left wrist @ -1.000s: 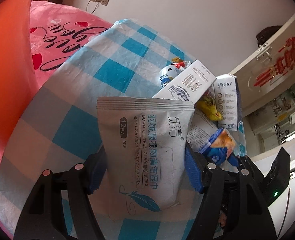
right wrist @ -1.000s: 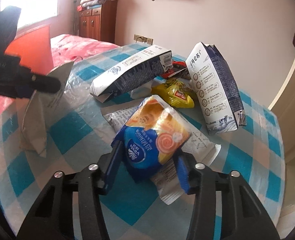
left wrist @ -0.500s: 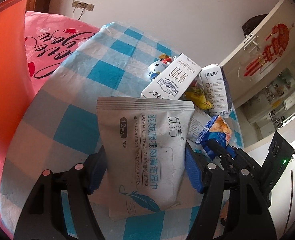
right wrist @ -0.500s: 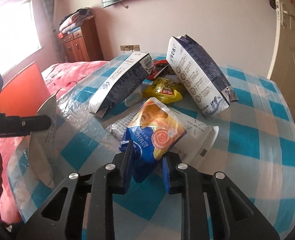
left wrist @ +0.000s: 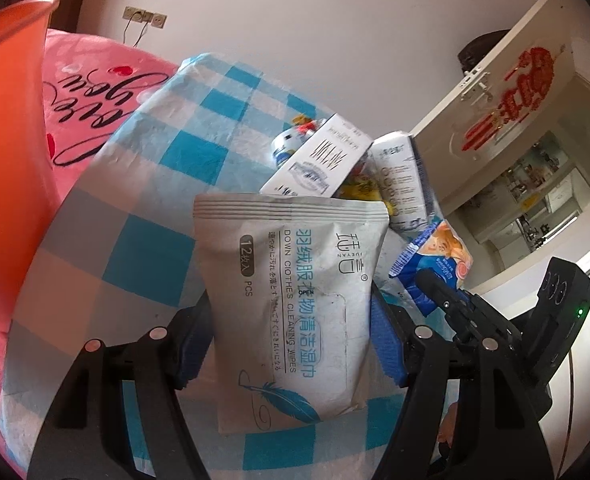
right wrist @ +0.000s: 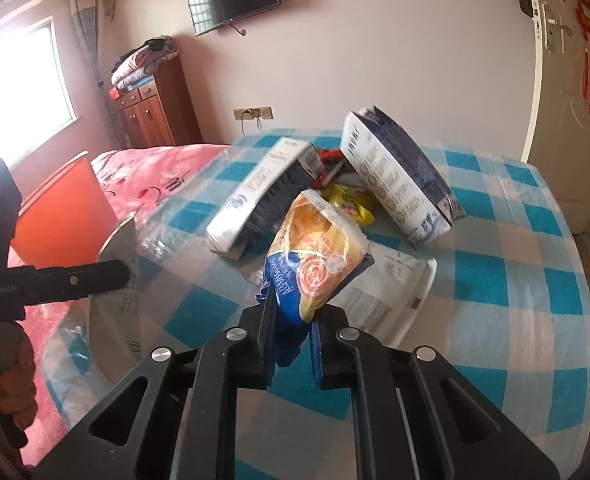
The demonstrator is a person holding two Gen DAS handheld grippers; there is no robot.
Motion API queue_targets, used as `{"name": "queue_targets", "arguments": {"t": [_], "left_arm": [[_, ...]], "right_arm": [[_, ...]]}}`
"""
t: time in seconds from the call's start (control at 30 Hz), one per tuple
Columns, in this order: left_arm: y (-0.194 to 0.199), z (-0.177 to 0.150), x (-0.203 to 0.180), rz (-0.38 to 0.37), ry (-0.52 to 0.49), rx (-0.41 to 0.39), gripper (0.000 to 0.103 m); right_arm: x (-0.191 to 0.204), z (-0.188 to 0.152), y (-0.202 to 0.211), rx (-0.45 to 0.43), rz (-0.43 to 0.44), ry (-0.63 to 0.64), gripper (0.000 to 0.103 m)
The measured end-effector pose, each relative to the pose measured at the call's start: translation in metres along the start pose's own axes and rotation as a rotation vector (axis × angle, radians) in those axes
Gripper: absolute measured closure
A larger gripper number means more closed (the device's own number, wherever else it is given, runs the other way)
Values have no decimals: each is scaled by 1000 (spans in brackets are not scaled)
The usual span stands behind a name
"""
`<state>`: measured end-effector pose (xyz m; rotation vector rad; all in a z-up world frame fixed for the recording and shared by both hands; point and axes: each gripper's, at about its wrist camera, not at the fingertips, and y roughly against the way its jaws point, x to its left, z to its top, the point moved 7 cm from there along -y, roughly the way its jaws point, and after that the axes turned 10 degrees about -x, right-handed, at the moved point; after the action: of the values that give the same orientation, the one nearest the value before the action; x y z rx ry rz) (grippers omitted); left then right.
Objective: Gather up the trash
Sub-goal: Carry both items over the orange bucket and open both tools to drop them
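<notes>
Now we see snack bag (right wrist: 319,256), blue-orange, crumpled, lifted off table (right wrist: 515,280), pinched in right gripper (right wrist: 293,344), jaws just closed tight on it. Left gripper (left wrist: 291,344) half-wide, clamping grey wipes pack (left wrist: 291,292). We count two cartons (right wrist: 399,176), one yellow wrapper (right wrist: 351,204), one paper sheet (right wrist: 391,280).

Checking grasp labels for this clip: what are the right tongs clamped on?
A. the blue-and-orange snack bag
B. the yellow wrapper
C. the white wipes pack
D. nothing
A: the right tongs pinch the blue-and-orange snack bag by its lower end, lifted off the checked tablecloth.
</notes>
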<state>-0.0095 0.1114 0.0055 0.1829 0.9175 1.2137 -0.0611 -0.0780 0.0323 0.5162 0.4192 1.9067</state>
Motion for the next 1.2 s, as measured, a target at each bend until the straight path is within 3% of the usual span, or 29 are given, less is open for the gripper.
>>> {"name": "queue_targets", "arguments": {"t": [0.27,0.5,0.83,1.1,1.2], "left_arm": [[42,35,-15,-47,-27,-111,33],[96,77,-3,-30,-19,-250,33],[184,128,69,146,40,-462,33],[198,134,133,272,106,-484,32],[199,134,147,286,127,-481,32]], "right_arm": [[32,34,14,-32,52,13,89],[88,76,20,-66,154,73,89],[206,122,8,-100,370,202,89],[282,119,-29,-52,467,304,89],[295,111,-40,-24,488,314,89]]}}
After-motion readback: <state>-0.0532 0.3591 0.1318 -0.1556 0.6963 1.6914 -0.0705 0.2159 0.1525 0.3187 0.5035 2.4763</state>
